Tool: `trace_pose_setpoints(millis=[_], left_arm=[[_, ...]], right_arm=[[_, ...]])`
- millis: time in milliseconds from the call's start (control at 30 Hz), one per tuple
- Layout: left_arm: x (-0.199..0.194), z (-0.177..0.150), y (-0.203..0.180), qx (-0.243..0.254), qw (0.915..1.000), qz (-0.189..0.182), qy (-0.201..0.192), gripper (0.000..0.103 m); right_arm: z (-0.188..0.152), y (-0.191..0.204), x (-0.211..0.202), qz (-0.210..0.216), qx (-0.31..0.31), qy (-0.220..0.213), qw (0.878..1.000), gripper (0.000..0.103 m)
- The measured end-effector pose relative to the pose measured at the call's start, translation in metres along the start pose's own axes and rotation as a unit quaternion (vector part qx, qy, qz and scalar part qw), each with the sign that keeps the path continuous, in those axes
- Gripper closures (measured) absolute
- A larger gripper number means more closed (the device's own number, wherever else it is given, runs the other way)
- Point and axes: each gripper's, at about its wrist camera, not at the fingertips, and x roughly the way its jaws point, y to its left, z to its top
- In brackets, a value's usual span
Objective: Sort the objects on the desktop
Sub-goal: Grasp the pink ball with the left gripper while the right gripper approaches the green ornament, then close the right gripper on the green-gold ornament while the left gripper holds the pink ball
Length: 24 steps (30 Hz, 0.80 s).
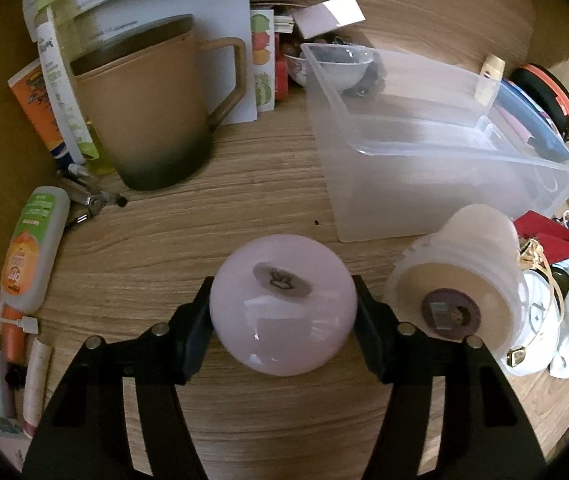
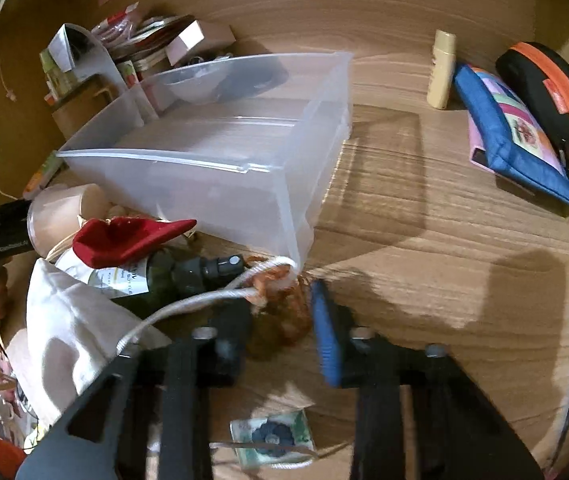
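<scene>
Woodgrain desk; glossy pink ball in left claw.

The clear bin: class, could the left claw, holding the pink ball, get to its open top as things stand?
Probably yes. The left claw grips the pink ball, and only bare desk lies between it and the clear bin, whose top is open. The pale jar sits off to the side.

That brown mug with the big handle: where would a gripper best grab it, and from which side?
Probably by the handle. The brown mug stands upright, its body looks wide, and bottles crowd its left. The handle sticks out to the right over bare wooden desk, so come from that side, fingers pinching the upright bar.
</scene>
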Motion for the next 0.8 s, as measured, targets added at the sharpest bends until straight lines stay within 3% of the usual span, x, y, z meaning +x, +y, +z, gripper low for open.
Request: trace_pose_setpoints(millis=[200, 633, 800], left_arm=[[-0.008, -0.004, 0.005, -0.013, 0.9997, 0.005, -0.018, 0.041], [-0.038, -0.007, 0.012, -0.031, 0.998, 0.01, -0.054, 0.041], [-0.058, -0.005, 0.015, -0.036, 0.9966, 0.006, -0.074, 0.04]], right_arm=[[-0.002, 0.0, -0.007, 0.0, 0.004, -0.023, 1.0, 0.097], [0.009, 0.013, -0.075, -0.016, 0.002, -0.113, 0.993, 0.097], [0.01, 0.016, -0.078, -0.036, -0.01, -0.106, 0.994, 0.097]])
